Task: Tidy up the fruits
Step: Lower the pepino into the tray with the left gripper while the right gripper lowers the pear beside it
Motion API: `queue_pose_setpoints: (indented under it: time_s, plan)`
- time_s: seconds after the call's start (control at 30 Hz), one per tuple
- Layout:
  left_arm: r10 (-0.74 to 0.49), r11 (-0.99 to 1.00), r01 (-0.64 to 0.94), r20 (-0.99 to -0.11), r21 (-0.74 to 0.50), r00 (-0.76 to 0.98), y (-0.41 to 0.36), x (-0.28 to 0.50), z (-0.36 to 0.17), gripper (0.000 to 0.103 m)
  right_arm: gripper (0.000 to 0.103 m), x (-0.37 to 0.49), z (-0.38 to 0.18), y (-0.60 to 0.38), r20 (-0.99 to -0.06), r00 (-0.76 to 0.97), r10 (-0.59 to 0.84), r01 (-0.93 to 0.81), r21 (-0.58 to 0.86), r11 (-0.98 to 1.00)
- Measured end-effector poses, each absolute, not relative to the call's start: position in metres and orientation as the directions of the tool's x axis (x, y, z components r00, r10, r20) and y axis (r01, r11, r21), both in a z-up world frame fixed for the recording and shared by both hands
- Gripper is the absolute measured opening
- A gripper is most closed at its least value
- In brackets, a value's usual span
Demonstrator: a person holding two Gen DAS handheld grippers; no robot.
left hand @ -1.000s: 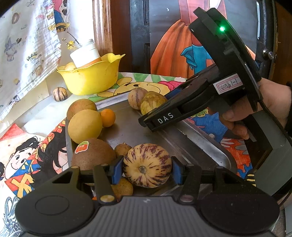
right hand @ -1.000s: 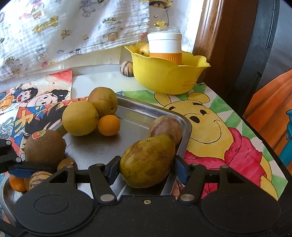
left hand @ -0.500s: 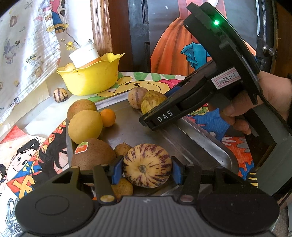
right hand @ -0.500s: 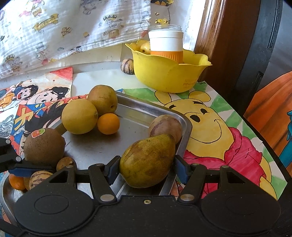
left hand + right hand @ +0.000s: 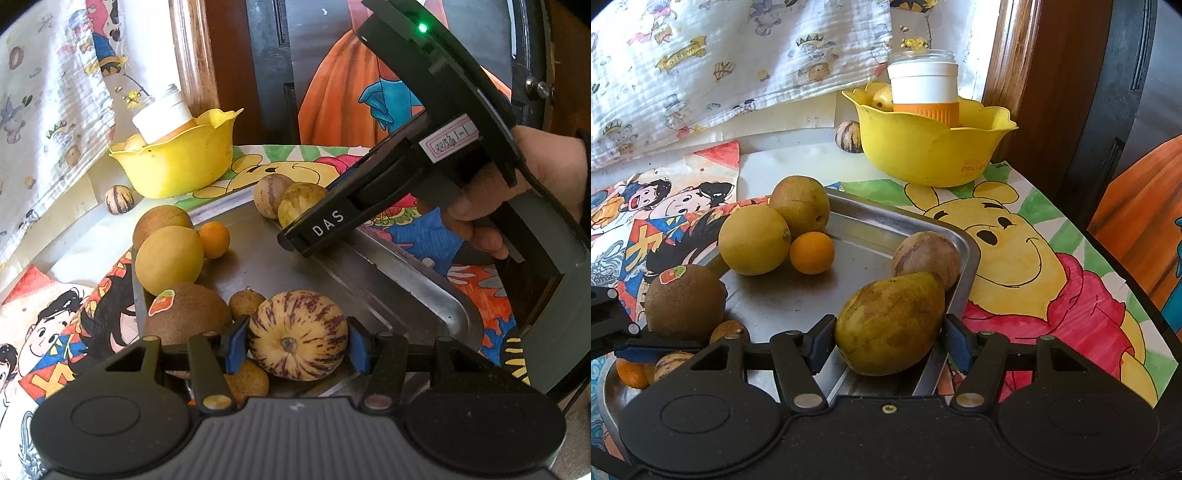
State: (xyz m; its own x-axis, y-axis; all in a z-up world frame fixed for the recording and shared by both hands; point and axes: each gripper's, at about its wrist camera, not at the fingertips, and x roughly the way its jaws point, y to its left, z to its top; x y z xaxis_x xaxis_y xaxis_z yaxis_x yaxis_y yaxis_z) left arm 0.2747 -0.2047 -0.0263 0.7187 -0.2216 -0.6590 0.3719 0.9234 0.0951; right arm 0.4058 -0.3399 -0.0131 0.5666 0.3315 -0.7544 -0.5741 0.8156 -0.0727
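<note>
My left gripper (image 5: 297, 349) is shut on a purple-striped yellow melon (image 5: 297, 334) over the near end of the steel tray (image 5: 406, 280). My right gripper (image 5: 888, 341) is shut on a green-brown pear (image 5: 892, 323) at the tray's right rim (image 5: 971, 254); it also shows in the left wrist view (image 5: 295, 240). In the tray lie a stickered brown fruit (image 5: 685, 302), a yellow round fruit (image 5: 753, 240), a brownish pear (image 5: 801, 205), a small orange (image 5: 811, 253) and a dull striped fruit (image 5: 927, 254).
A yellow bowl (image 5: 934, 147) with a white-and-orange jar (image 5: 923, 90) stands at the back on the cartoon-print cloth. A small striped fruit (image 5: 848, 136) lies left of the bowl. Small brown fruits (image 5: 245, 302) and another orange (image 5: 631, 373) sit at the tray's near end.
Both grippers keep their grip. The right gripper has shifted slightly with the pear; the views have barely moved.
</note>
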Motion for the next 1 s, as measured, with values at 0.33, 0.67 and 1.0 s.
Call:
queue_pose_setpoints:
  time_s: [0.33, 0.67, 1.0]
  plan:
    - [-0.216, 0.914, 0.387, -0.659, 0.124, 0.721, -0.2069, 0.2729, -0.0267, 0.059, 0.065, 0.4044, -0.0126, -0.3408, -0.758, 0.56, 0.333, -0.578, -0.069, 0.813]
    - [-0.218, 0.905, 0.403, -0.659, 0.14, 0.719, -0.2067, 0.271, -0.0271, 0.06, 0.069, 0.4042, -0.0118, -0.3422, -0.766, 0.545, 0.341, -0.584, -0.055, 0.81]
    - [-0.231, 0.902, 0.412, -0.663, 0.128, 0.712, -0.2057, 0.2701, -0.0257, 0.064, 0.072, 0.401, -0.01, -0.3451, -0.768, 0.535, 0.352, -0.586, -0.037, 0.809]
